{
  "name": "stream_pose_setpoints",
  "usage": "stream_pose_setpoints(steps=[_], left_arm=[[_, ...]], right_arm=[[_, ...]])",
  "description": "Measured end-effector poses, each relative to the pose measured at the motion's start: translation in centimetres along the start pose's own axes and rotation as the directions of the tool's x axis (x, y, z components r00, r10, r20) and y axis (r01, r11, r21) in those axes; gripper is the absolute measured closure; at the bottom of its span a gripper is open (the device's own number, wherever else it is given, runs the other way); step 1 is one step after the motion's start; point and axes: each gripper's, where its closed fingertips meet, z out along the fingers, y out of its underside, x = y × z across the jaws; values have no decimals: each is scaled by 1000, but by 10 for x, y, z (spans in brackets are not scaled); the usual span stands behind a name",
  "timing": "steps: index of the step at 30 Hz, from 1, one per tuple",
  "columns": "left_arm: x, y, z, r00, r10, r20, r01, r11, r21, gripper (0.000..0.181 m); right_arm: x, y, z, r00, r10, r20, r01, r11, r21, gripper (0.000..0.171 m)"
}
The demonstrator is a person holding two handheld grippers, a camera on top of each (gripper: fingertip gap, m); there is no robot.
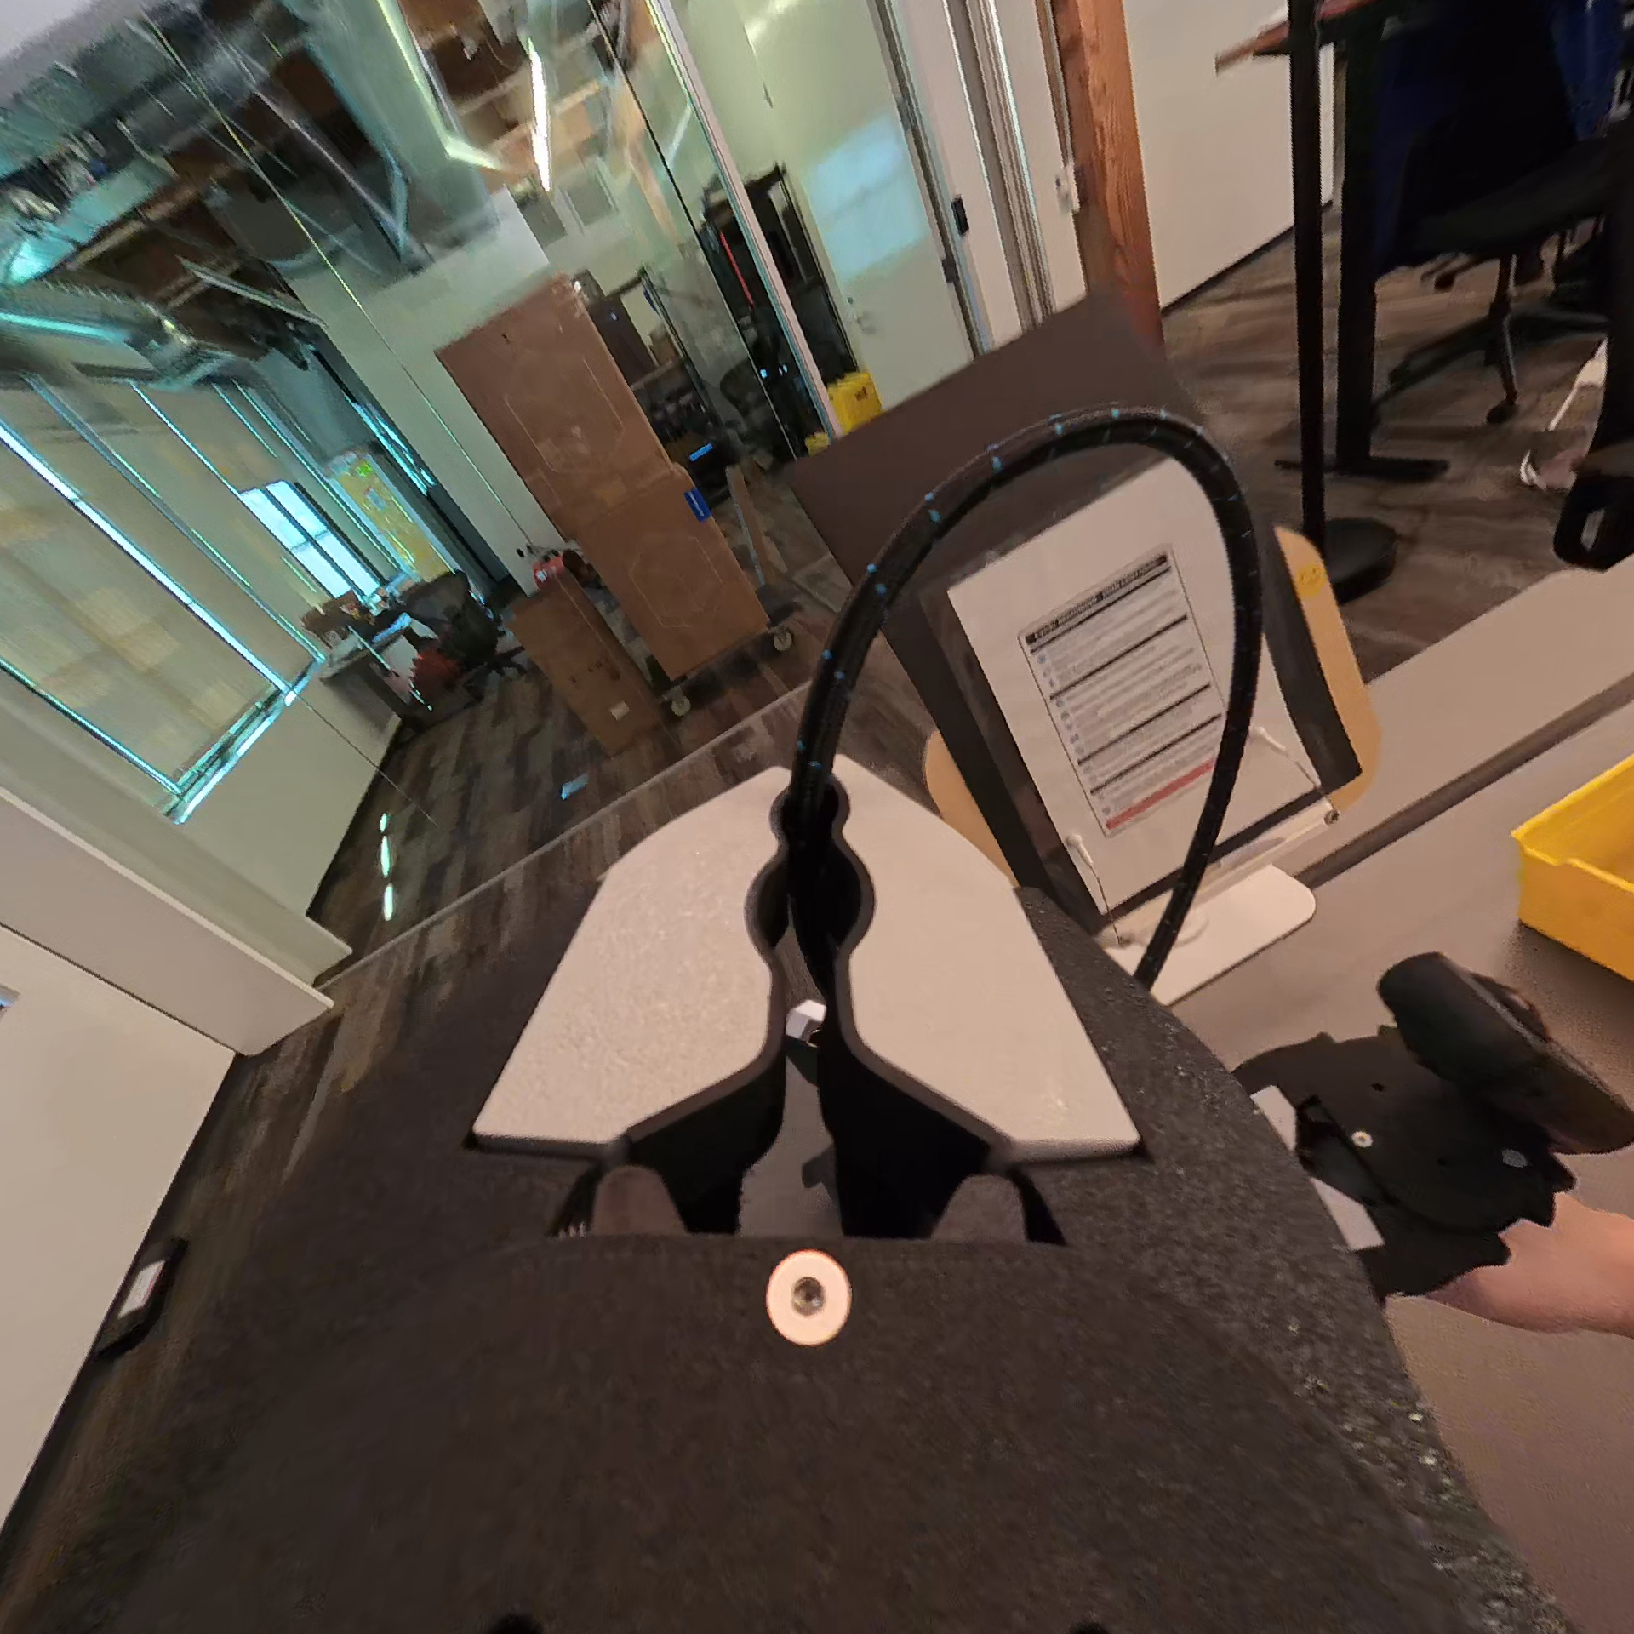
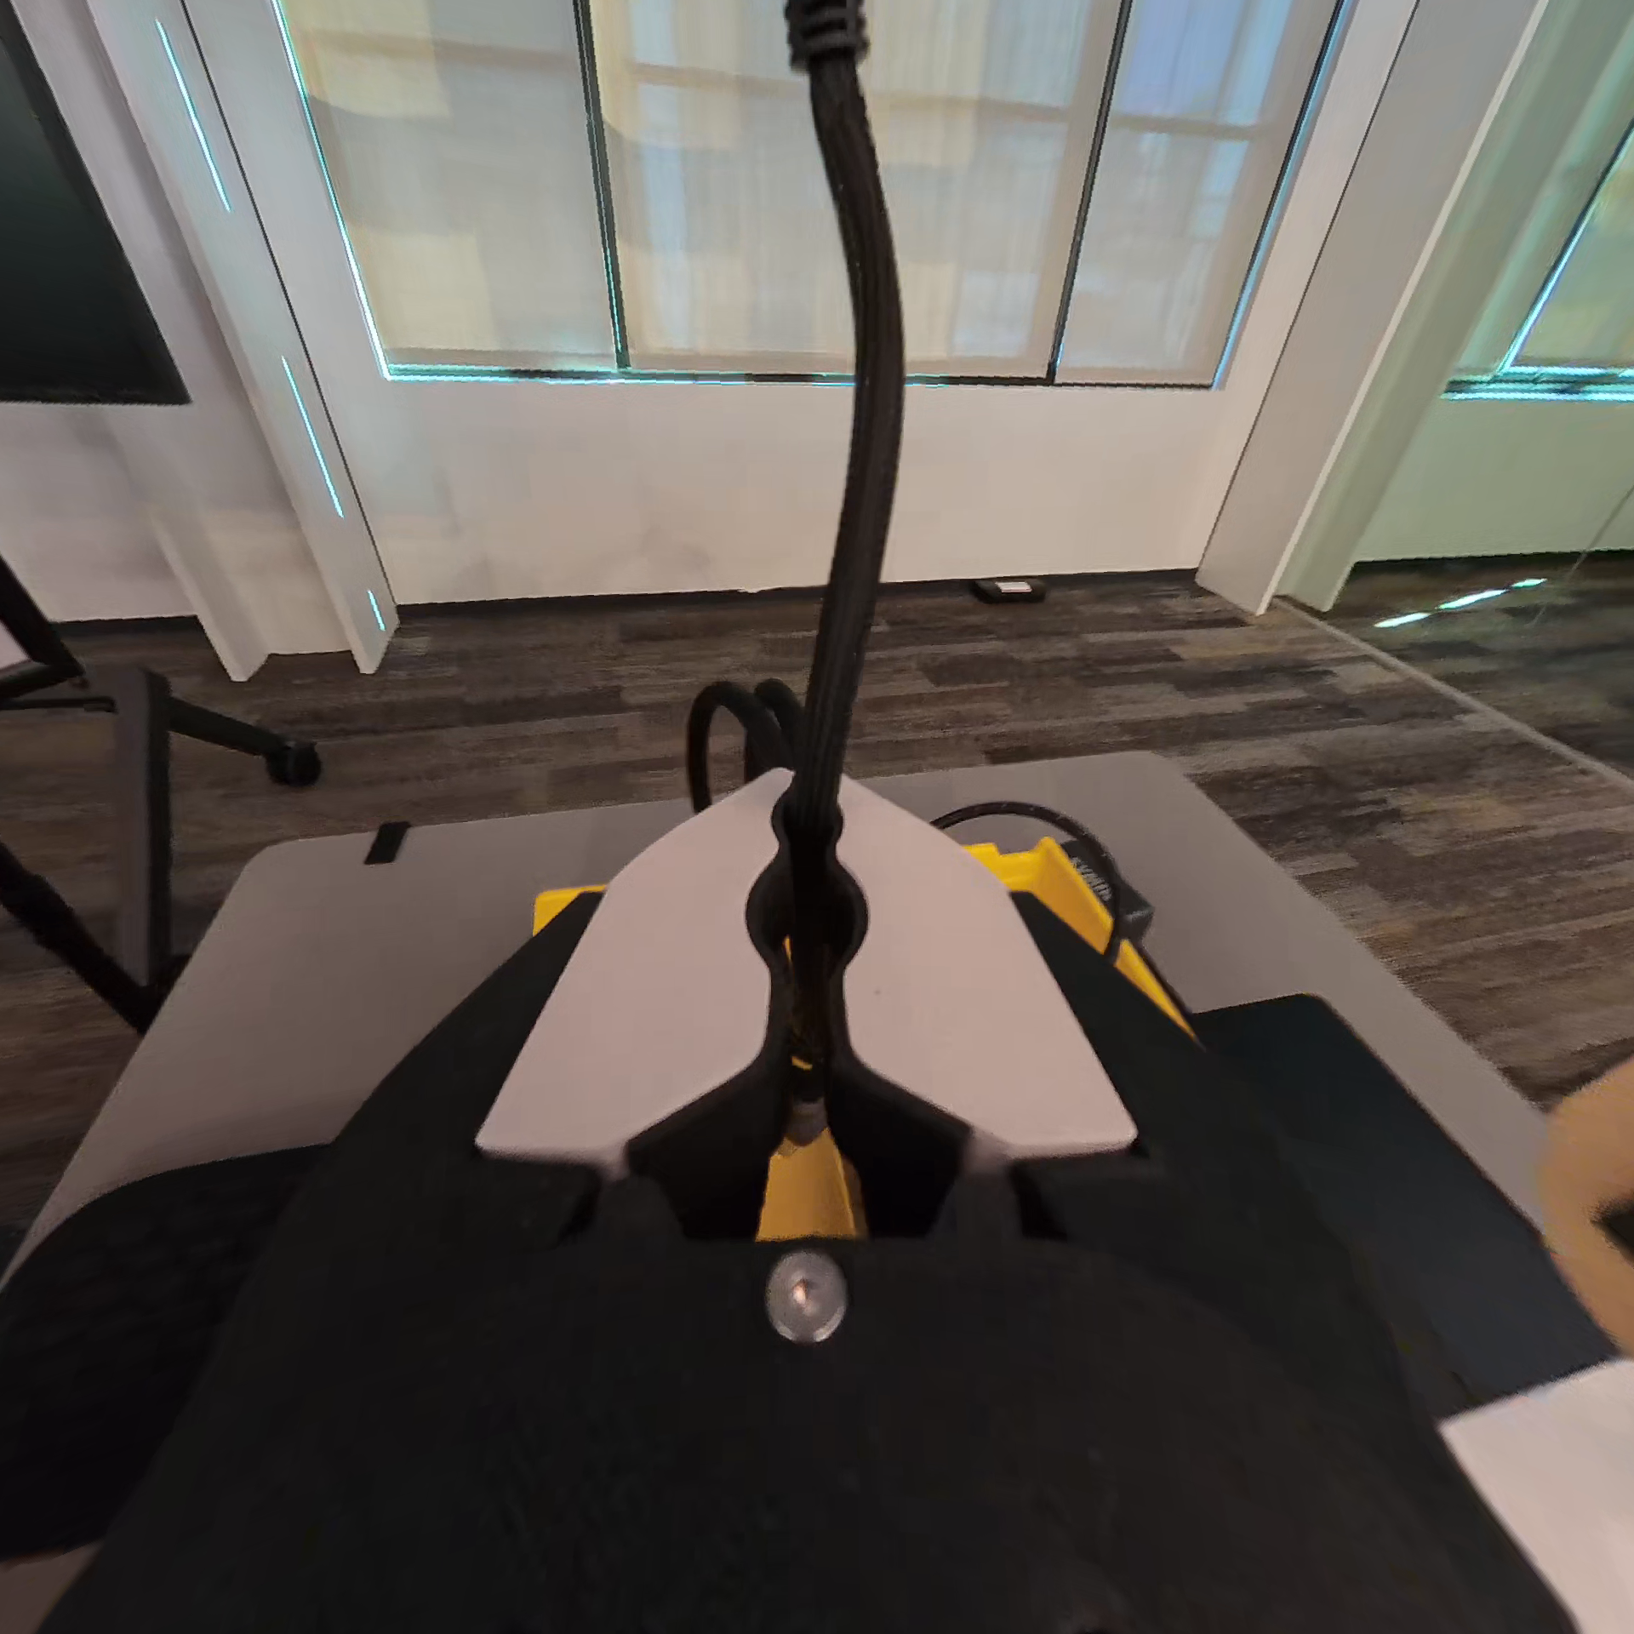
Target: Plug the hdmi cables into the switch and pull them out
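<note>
In the left wrist view my left gripper point(image 1: 809, 796) is shut on a black braided HDMI cable with blue flecks point(image 1: 893, 566). The cable rises from the fingertips, arcs right and drops toward the grey table point(image 1: 1503, 672). A metal plug tip point(image 1: 805, 1017) shows between the fingers behind the pads. In the right wrist view my right gripper point(image 2: 806, 796) is shut on a plain black HDMI cable point(image 2: 862, 424) that rises past the top of the frame. It is held above a yellow bin point(image 2: 1061, 871). A small black box point(image 2: 1118, 893) with a thin cable sits at the bin's far right corner.
The right gripper and the hand holding it point(image 1: 1459, 1114) show low on the right of the left wrist view, near the yellow bin point(image 1: 1583, 875). A sign stand with a printed sheet point(image 1: 1123, 690) stands behind. More black cable loops point(image 2: 734, 734) rise behind my right fingers. A black mat point(image 2: 1326, 1149) lies on the table. The left gripper's tips are roughly 30 centimetres from the right gripper's.
</note>
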Motion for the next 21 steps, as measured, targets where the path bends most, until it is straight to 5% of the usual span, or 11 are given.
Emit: stream_pose_setpoints(steps=[8,12,16,19,21], left_arm=[[53,-25,-33,975,-54,-214,56,998,7,180],[132,-9,-23,933,-6,-361,-1,1000,-19,180],[206,14,3,883,-11,-469,-8,999,-38,180],[248,27,31,847,-73,-527,47,997,-62,181],[268,36,49,843,-79,-532,49,996,-71,181]], right_arm=[[-2,-12,-122,996,-46,-79,34,988,-149,170],[-12,42,-190,996,14,-93,-44,942,-332,171],[-37,111,-245,986,163,46,-112,832,-544,166],[-37,128,-304,953,281,112,-139,736,-663,158],[-5,131,-354,975,217,40,-130,713,-689,145]])
